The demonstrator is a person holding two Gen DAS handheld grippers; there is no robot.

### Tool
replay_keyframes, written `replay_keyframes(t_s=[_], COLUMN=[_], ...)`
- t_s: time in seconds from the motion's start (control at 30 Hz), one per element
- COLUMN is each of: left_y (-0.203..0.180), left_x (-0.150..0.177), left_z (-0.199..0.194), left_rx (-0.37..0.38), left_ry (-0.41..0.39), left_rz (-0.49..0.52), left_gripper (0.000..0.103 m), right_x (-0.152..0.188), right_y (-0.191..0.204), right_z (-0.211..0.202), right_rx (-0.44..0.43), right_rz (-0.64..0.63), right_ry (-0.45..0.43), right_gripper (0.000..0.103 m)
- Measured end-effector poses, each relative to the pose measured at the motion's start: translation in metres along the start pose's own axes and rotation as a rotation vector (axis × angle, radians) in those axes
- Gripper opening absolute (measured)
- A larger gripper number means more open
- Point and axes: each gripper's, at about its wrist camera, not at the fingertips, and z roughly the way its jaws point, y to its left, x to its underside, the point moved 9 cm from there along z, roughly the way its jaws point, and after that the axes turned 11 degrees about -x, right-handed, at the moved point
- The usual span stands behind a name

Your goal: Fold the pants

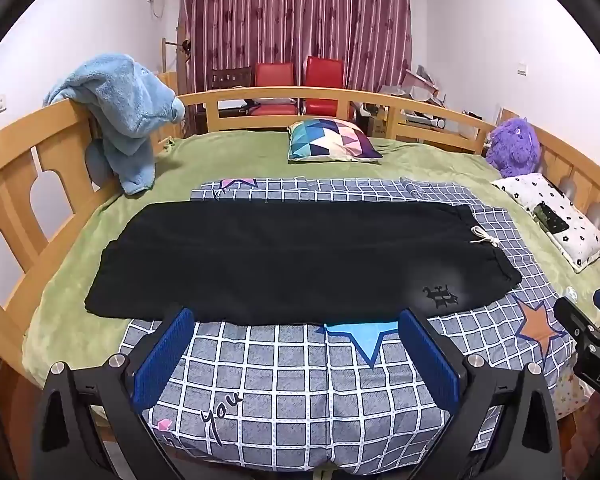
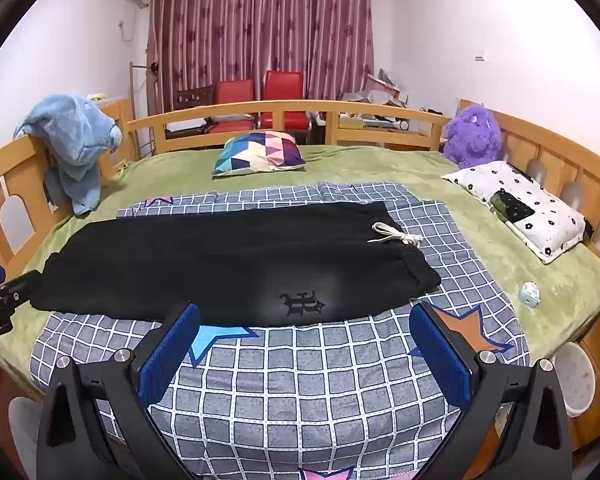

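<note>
**Soft pants, both tongs apart**

The left gripper (image 1: 296,322) and right gripper (image 2: 304,316) hover with jaws spread wide, holding nothing, just short of the near edge of the black pants (image 1: 292,260). These lie flat across the checked quilt (image 1: 300,384), waistband and drawstring (image 2: 396,236) to the right. Likely light, limp and sagging: pinch hems and waistband corners.

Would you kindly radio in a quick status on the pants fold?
Left claw open, right claw open, both empty. Black pants flat on checked quilt, near edge unobstructed.
</note>
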Motion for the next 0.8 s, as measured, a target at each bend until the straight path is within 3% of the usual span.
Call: replay_keyframes(t_s=[0.1,0.3,0.8], left_y=[-0.008,0.009,0.013], left_x=[-0.005,-0.003,-0.004], left_z=[0.002,-0.005,-0.006], left_rx=[-0.014,0.018,0.037], left_ry=[0.003,-0.023,-0.018], left_rz=[0.022,-0.04,-0.071], left_gripper=[0.103,0.103,0.103], right_x=[-0.001,0.001,0.002], right_y=[-0.001,0.006,0.022], right_z=[-0.002,0.003,0.0], right_rx=[-0.007,0.003,-0.037], right_rz=[-0.002,-0.011,-0.026], right_ry=[-0.006,0.015,0.002], right_gripper=[0.103,0.103,0.103])
